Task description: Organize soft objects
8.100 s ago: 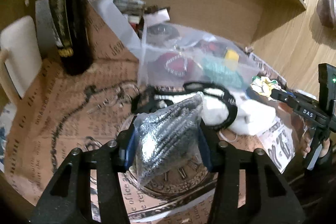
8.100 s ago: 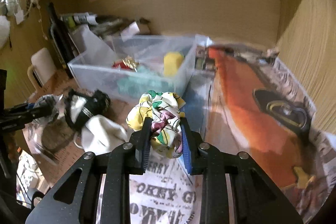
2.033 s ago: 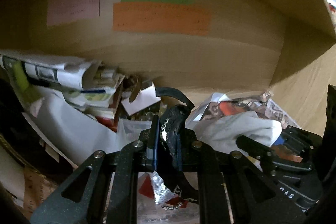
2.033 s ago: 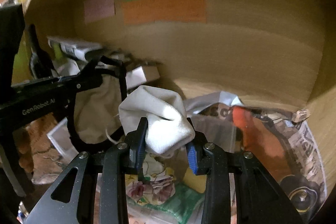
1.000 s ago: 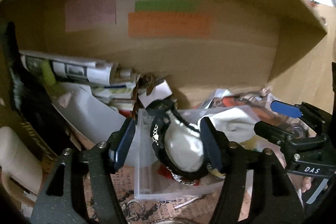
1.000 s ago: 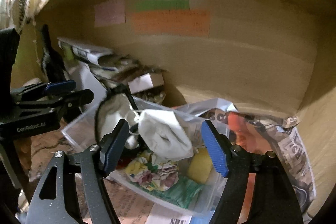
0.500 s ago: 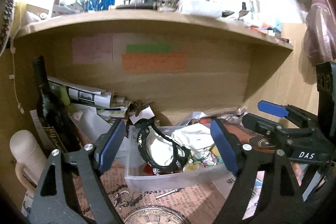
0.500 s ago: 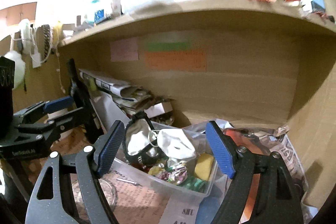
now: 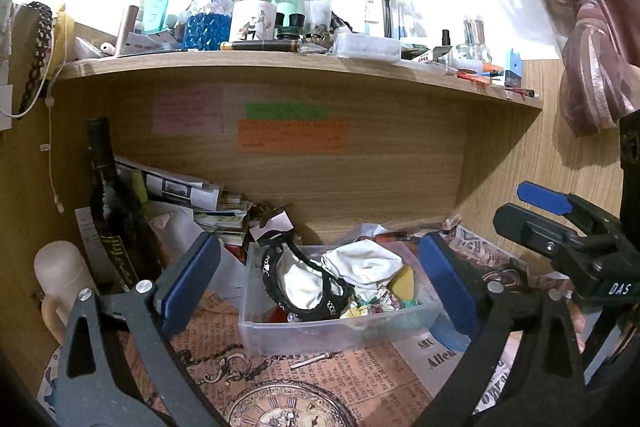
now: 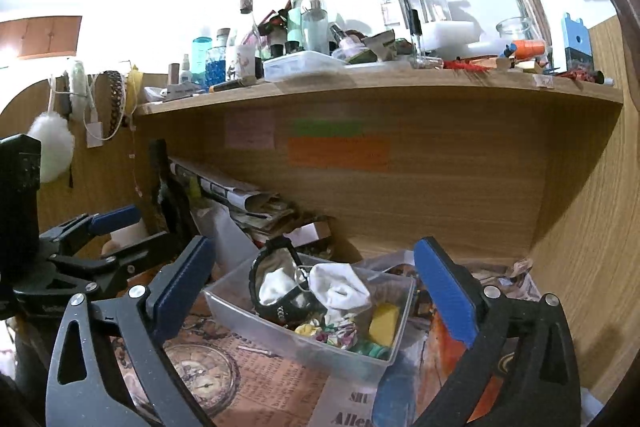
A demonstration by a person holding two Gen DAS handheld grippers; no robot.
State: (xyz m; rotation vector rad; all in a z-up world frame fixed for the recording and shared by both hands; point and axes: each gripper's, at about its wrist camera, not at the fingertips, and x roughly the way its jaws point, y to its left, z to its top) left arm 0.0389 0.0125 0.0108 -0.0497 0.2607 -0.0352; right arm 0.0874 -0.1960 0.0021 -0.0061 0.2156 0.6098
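Observation:
A clear plastic bin sits on the desk under a wooden shelf. In it lie a black-rimmed white pouch, a white cloth, a floral cloth, a yellow sponge and something green. My left gripper is open and empty, held back from the bin. My right gripper is open and empty, also back from the bin. Each gripper shows at the side of the other's view.
A dark wine bottle and a cream mug stand at the left. Stacked papers lie behind the bin. The shelf above is crowded with bottles and jars. Printed paper covers the desk.
Both grippers opened over the bin, dropping the black-rimmed pouch and the white cloth into it, then drew back and up so the shelf top came into view.

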